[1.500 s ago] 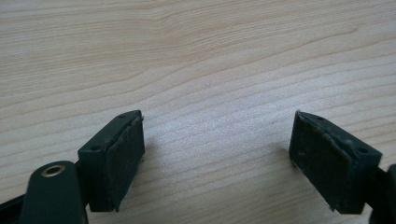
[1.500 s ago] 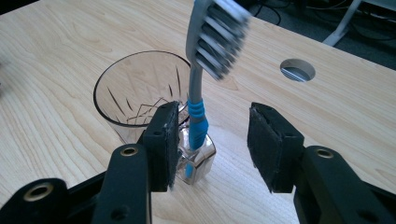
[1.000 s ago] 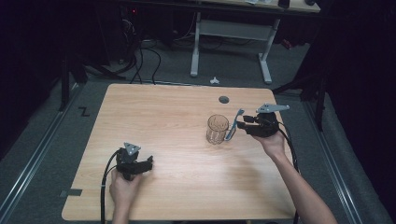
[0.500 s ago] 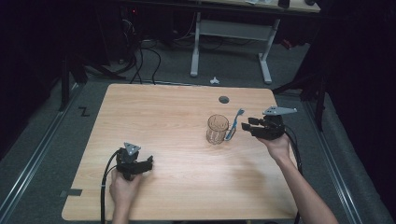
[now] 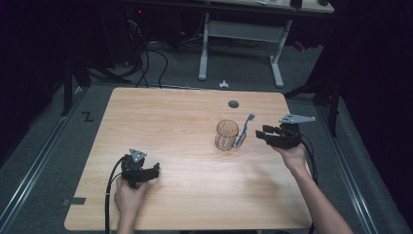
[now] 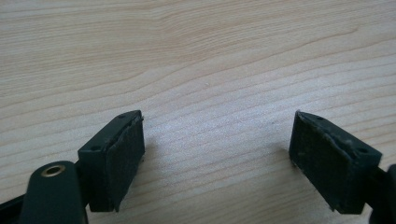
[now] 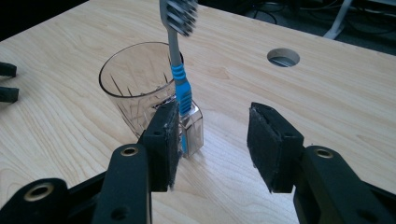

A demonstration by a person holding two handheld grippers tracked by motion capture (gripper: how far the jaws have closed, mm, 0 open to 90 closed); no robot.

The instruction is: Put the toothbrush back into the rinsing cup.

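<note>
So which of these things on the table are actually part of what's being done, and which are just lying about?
Part of the job:
- toothbrush, leaning against the mug's handle
- glass mug
- right gripper, open beside them

Just there:
- left gripper, open over bare wood
- round hole in the table
- small white object on the floor beyond

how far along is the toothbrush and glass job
Looks done: the toothbrush leans against the outside of the glass, not in it. In hand: nothing; the right tongs are open beside it, the left tongs open over bare table. Left, probably: regrasping it.
</note>
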